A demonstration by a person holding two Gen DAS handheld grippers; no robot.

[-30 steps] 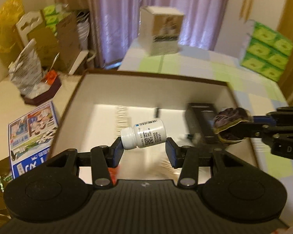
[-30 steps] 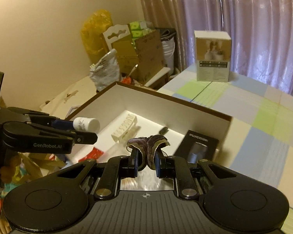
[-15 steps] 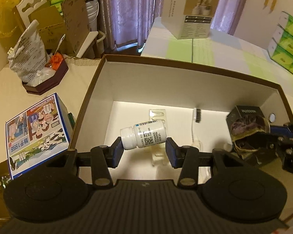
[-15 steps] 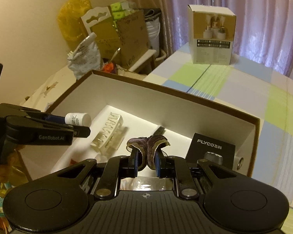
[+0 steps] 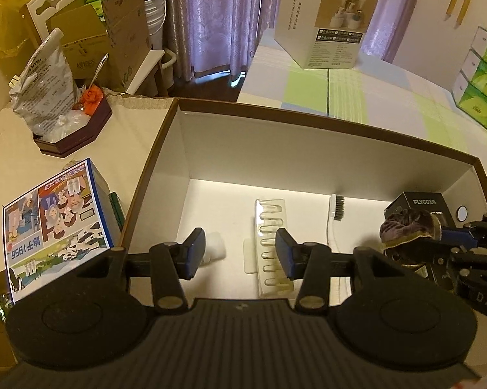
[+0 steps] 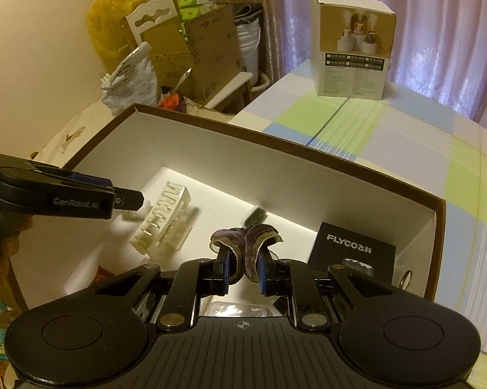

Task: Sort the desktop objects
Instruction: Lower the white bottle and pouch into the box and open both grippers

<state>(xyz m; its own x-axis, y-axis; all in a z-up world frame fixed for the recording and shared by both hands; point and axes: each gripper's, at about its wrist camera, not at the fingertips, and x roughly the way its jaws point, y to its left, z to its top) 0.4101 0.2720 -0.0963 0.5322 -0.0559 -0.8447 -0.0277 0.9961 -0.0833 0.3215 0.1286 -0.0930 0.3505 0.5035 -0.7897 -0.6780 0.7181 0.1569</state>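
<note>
Box [image 5: 211,149], "FLYCO" carton [image 6: 353,246], blurry bottle [image 5: 216,248].

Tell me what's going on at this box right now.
A person is sorting small things into an open box with a handheld gripper in each hand. The left gripper is open over the box floor, with a white bottle lying blurred just below its fingers, apparently just released. The right gripper is shut on a purple scrunchie, held above the box. A clear hair clip, a toothbrush and a black FLYCO box already lie inside.
</note>
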